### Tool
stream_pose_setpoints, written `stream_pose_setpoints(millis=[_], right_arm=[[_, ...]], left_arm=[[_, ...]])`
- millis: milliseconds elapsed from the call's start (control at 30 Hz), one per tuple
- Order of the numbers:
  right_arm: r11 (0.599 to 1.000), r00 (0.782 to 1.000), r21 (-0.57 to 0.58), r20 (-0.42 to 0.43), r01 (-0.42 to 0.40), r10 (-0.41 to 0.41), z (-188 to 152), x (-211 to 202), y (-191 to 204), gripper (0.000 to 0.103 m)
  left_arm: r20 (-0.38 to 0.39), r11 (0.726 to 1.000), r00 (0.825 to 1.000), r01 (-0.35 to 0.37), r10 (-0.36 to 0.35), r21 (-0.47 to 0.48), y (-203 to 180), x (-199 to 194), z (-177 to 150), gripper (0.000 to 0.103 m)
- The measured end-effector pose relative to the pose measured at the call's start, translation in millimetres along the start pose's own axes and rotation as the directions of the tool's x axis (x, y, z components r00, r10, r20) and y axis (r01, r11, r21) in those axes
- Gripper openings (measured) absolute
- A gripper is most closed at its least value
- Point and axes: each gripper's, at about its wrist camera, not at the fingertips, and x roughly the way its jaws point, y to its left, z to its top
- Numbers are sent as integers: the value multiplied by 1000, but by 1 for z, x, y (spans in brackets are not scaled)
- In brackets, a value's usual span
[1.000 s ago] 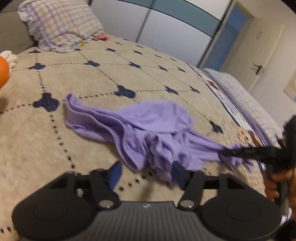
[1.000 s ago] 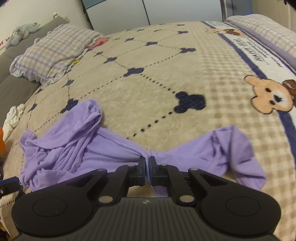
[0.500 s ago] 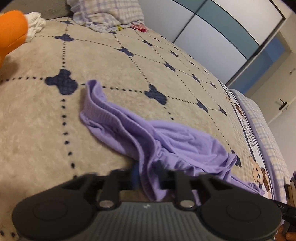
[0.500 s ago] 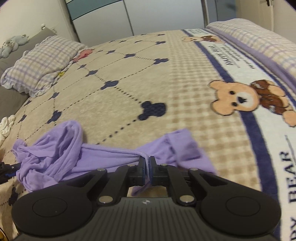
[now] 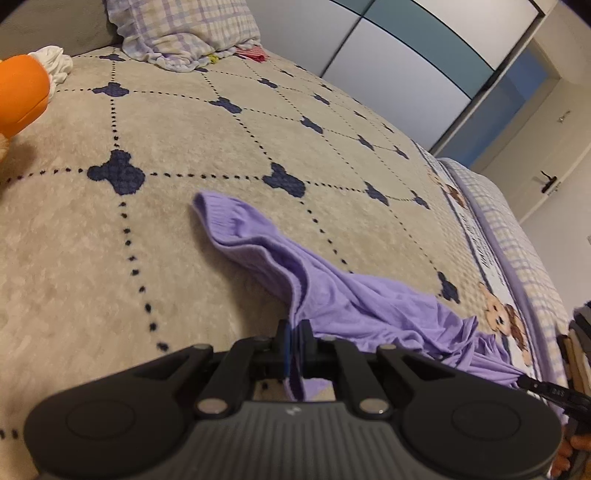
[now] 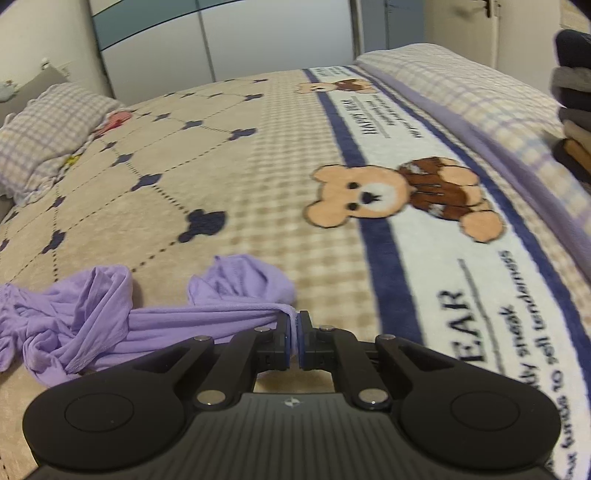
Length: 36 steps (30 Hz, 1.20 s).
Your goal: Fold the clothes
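The garment (image 5: pixel 354 295) lies on the blanket (image 5: pixel 184 140), stretched between both grippers; the pillow (image 5: pixel 184 26) sits far ahead.

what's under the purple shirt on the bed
Under the purple shirt lies the beige bear blanket; only that shows around it. Both the left gripper and right gripper pinch its edges. Whatever lies beneath the bunched folds is covered.

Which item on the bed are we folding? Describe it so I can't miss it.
Start at the beige blanket with navy dotted diamonds. The crumpled purple garment lies near its front edge, pinched by the left claw and right claw. It is the only plain purple cloth there; the pillow is checked.
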Motion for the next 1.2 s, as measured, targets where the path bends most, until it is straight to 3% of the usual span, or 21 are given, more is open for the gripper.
stream_pose_setpoints(millis=[133,333,467,600,633,667,733,800,967,1200], right_arm=[[999,999,10,-2,50,-50,1,-7,-12,4],[996,996,28,-26,90,-89,2,-10,-25,4],[996,994,0,-69,90,-90,-2,-4,-22,5],[997,994,-32,-77,72,-74,-4,-2,-15,7],[997,995,-40,-70,68,-71,-4,-3,-13,12],[997,996,-48,-64,65,-68,-3,-4,-12,25],[996,997,-64,-51,57,-60,-2,-6,-9,42],[996,998,-80,-38,50,-53,-1,-9,-6,43],[994,1000,-103,-5,20,-21,2,-15,2,46],[979,984,-122,48,-165,172,6,-20,28,46]], left_arm=[[3,1000,1000,14,-14,13,3,-14,-2,4],[-58,999,998,39,-38,2,14,-16,-6,4],[-129,1000,992,14,-12,13,22,-5,-12,4],[-151,999,989,0,5,36,26,6,-15,9],[-149,999,989,-1,7,45,25,7,-14,13],[-145,999,989,-3,11,54,25,7,-13,17],[-131,996,991,-15,26,85,21,6,-10,43],[-104,994,994,-28,39,105,17,3,-7,55],[-63,997,998,-3,8,80,18,1,6,61],[9,998,1000,-6,5,60,27,30,28,59]])
